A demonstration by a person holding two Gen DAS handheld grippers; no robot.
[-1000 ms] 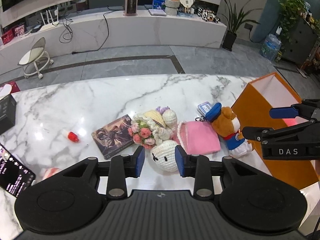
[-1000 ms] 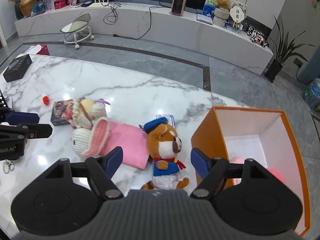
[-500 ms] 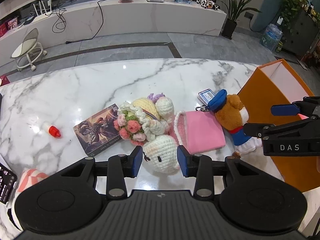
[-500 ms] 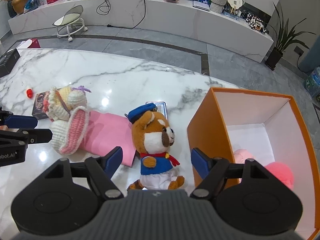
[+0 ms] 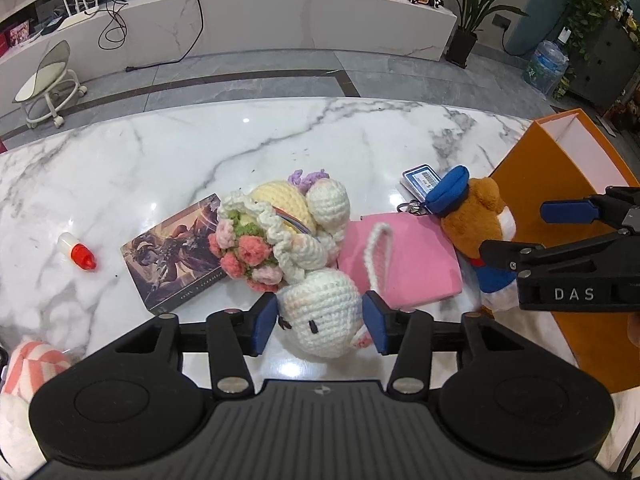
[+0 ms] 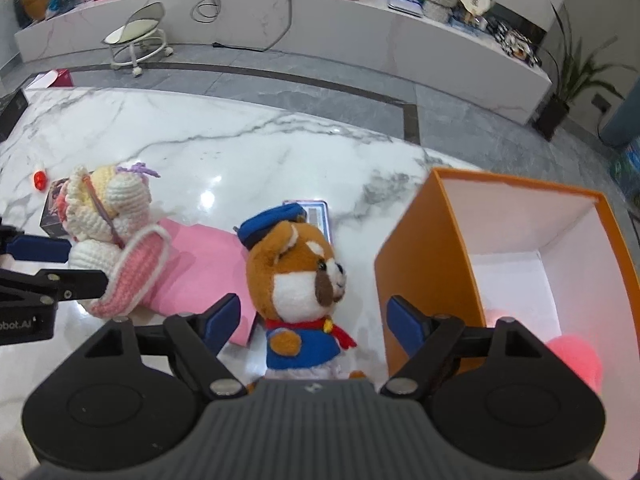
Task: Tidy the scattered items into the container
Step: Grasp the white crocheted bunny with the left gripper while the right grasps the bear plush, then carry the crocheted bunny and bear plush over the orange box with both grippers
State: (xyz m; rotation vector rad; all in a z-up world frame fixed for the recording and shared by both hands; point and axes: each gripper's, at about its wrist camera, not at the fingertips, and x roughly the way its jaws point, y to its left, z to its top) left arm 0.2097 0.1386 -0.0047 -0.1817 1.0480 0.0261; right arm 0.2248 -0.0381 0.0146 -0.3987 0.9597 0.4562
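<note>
A white crocheted bunny [image 5: 320, 312] with a flower bouquet lies on the marble table [image 5: 280, 140]; its head sits between the blue pads of my left gripper [image 5: 321, 326], which straddles it, open. It also shows in the right wrist view [image 6: 116, 236]. A brown plush bear [image 6: 300, 276] in a blue cap lies between the wide-open fingers of my right gripper [image 6: 314, 320], beside the orange box [image 6: 416, 264]. A pink pouch [image 5: 404, 260] lies between the two toys.
A dark card box [image 5: 176, 256], a small red-capped bottle [image 5: 78, 254] and a barcode tag [image 5: 420, 178] lie on the table. A pink-striped plush [image 5: 28, 368] is at the left edge. The orange box holds pink items [image 6: 572, 360].
Both grippers have moved down and forward. The left fingers now straddle the bunny's head and have opened a little wider. The right fingers now frame the bear.
</note>
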